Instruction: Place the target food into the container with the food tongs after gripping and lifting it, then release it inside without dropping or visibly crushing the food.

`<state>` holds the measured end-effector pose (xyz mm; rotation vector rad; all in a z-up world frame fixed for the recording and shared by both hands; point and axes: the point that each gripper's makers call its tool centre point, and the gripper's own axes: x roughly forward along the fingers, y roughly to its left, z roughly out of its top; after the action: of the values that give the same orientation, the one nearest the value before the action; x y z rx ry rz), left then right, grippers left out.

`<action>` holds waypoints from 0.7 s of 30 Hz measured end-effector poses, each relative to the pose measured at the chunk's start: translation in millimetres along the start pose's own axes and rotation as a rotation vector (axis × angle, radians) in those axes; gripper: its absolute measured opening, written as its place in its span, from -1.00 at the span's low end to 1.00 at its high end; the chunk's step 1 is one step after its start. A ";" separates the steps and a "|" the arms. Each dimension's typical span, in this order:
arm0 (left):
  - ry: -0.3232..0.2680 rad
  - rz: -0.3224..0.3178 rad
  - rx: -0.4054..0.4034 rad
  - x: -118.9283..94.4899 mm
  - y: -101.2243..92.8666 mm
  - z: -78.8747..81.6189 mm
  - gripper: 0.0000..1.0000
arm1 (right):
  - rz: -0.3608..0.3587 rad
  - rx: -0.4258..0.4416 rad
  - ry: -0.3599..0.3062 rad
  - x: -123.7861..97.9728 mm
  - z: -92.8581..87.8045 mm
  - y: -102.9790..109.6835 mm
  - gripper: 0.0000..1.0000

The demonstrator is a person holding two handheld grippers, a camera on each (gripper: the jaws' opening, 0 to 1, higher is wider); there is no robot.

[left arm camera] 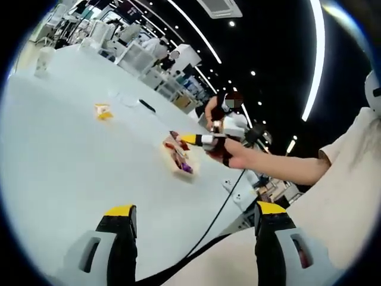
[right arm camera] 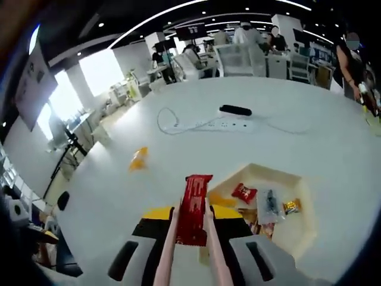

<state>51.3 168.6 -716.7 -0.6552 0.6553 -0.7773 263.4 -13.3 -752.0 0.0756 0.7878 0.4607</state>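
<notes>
My right gripper [right arm camera: 191, 214] is shut on pale pink food tongs [right arm camera: 168, 244]. The tongs pinch a red snack packet [right arm camera: 193, 205], held upright above the table just left of the cream container [right arm camera: 306, 229]. Several small wrapped snacks lie in that container, among them a red one [right arm camera: 243, 192]. In the left gripper view a hand holds the right gripper [left arm camera: 193, 139] over the container [left arm camera: 172, 159]. My left gripper [left arm camera: 195, 210] is open with nothing between its jaws, low over the table's near edge.
A yellow snack [right arm camera: 138, 158] [left arm camera: 103, 111] lies loose on the white table [right arm camera: 333, 131]. Behind the container are a white power strip [right arm camera: 223, 124] with its cable and a black bar-shaped object [right arm camera: 235, 110]. A person's arm [left arm camera: 280, 167] reaches in from the right.
</notes>
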 end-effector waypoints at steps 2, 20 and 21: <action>0.001 -0.002 0.001 0.2 0.2 0.3 0.61 | -0.007 -0.006 0.000 -1.2 0.0 -2.2 -0.56; 0.021 -0.020 0.008 1.6 -1.6 -0.9 0.60 | -0.051 -0.102 -0.017 -13.7 6.4 -12.6 -0.55; 0.022 -0.021 0.007 1.2 -1.9 -1.4 0.60 | -0.055 -0.098 -0.018 -14.4 5.9 -14.9 -0.55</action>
<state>50.2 166.2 -716.6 -0.6491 0.6664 -0.8063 264.2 -32.2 -741.7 -0.0332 0.7466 0.4453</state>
